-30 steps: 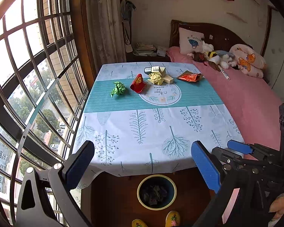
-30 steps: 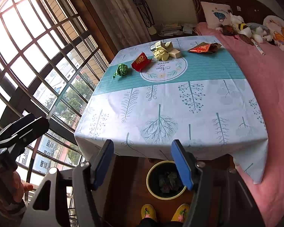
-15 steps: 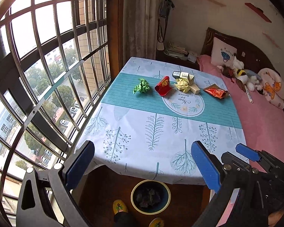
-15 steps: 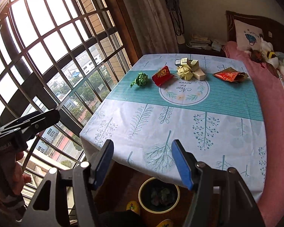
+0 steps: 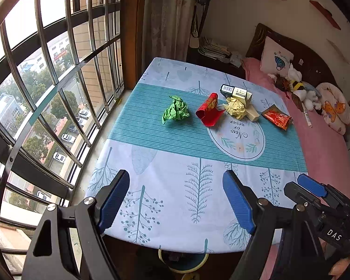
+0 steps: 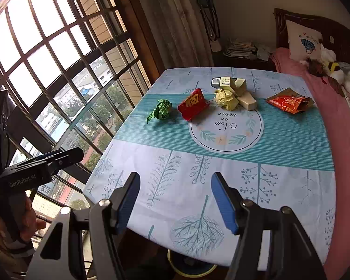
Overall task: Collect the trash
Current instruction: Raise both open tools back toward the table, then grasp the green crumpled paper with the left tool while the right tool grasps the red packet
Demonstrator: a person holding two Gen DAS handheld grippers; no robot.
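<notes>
The green paper ball [image 5: 175, 112] lay well ahead of both sets of spread, empty fingers, at the window end of the trash row across the table [image 5: 165, 200]. The left gripper [image 5: 175, 200] seemed nearer. It looked crumpled and light, beside a red packet [image 5: 208, 113].

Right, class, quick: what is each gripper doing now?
Left gripper: open, holding nothing.
Right gripper: open, holding nothing.
</notes>
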